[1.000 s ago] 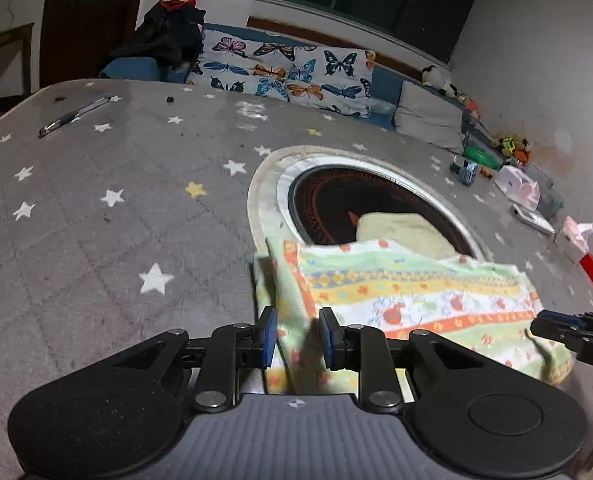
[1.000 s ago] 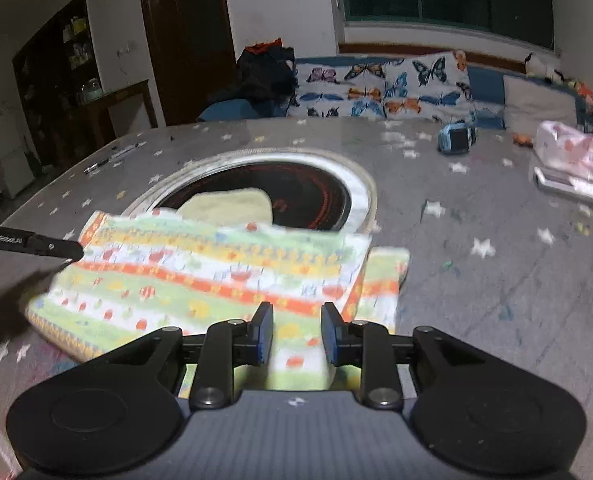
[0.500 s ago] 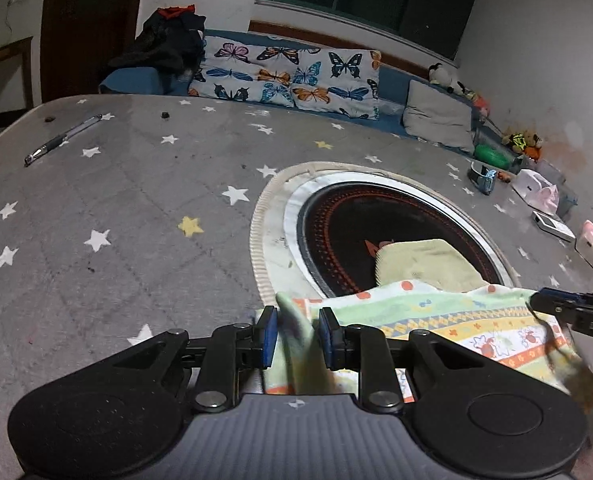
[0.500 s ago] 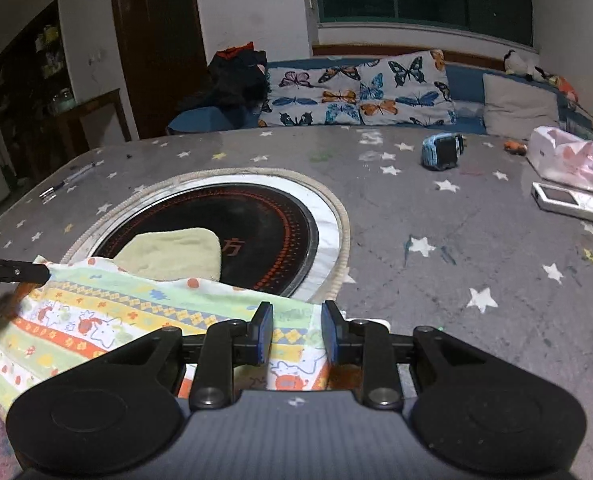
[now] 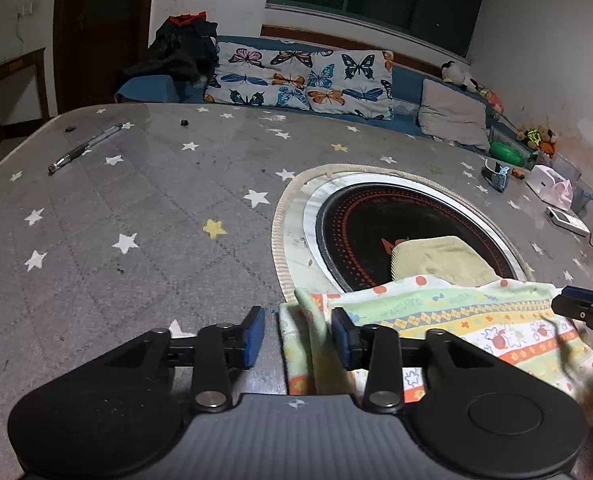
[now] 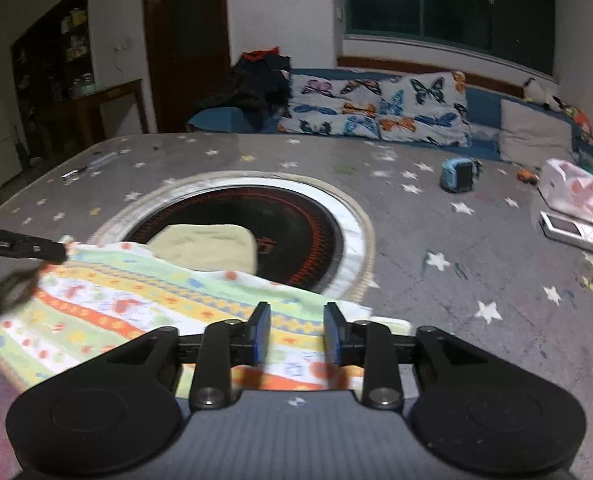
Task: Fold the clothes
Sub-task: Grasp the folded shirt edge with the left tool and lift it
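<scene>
A colourful striped cloth (image 5: 448, 320) with small prints lies folded on the grey star-patterned table, near the front edge. My left gripper (image 5: 298, 334) is open, its blue pads either side of the cloth's left corner. My right gripper (image 6: 296, 332) is open over the cloth's right edge (image 6: 168, 300). Each gripper's tip shows in the other's view, the right one (image 5: 584, 308) and the left one (image 6: 24, 246), at the cloth's far corners. A folded pale yellow cloth (image 5: 440, 262) lies behind, on the black round hob.
A round black hob (image 5: 376, 224) with a white rim is set in the table. A pen (image 5: 84, 148) lies at the far left. A blue watch (image 6: 458, 176), a pink bag (image 6: 572, 192) and a remote (image 6: 576, 234) lie at the right. A sofa stands behind.
Both grippers were shut on the cloth's corners and drew them toward the near edge, folding the cloth over. Both have now opened and let the cloth go.
</scene>
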The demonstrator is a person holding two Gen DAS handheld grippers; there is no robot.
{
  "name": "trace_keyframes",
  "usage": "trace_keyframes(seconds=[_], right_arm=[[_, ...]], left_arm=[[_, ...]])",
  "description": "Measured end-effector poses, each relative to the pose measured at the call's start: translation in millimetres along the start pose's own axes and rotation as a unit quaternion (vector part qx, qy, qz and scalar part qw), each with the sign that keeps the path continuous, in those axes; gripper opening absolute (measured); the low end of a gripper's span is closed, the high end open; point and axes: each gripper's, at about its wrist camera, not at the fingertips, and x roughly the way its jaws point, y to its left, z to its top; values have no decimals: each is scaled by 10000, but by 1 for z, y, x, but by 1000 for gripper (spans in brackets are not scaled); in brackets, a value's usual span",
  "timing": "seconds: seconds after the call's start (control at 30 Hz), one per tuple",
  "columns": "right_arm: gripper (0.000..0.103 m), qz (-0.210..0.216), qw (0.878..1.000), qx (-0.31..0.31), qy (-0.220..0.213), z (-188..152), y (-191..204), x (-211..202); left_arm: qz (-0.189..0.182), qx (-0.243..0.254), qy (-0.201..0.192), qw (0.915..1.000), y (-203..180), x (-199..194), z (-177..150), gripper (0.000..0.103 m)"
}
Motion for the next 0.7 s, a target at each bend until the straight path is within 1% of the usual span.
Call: trace_keyframes(seconds=[0.03,0.13,0.17,0.23,0.3,0.33,0.4,0.47,0.53,0.7], right_arm=[[39,50,10000,-53,-22,0,5,-4],[40,277,9991,-314,-32,-2,27,-13],[43,352,9986,-402,-35,-2,34,-16],[47,507,9971,-566,-31,-3,49,-21],[49,690,9947,-760,-18,-5,67,-25],[50,793,9930,-876,-12,-7,78,-27],[50,988,9886,-1133,4,-10,97,-31],[51,1172,9829,-1421,19,-13,117,-34],[53,1345,9756,-1737,32,-17,138,-36],[54,1574,9573,-2426,40,-27,181,-31]], left_arm=[[-1,1,-1,10000,-1,-2,-1,48],[-40,0,-36,10000,-3,-9,-2,49],[-55,-11,-48,10000,-4,-11,-2,50],[-87,-86,-69,9999,-3,-16,-2,57],[-113,-172,-92,9997,-1,-21,-2,61],[-108,-213,-102,9997,0,-23,-2,67],[-76,-288,-133,9995,3,-28,-3,75],[-36,-305,-159,9994,6,-31,-4,78],[24,-354,-158,9992,10,-34,-6,90],[59,-531,-183,9984,20,-40,-8,94]])
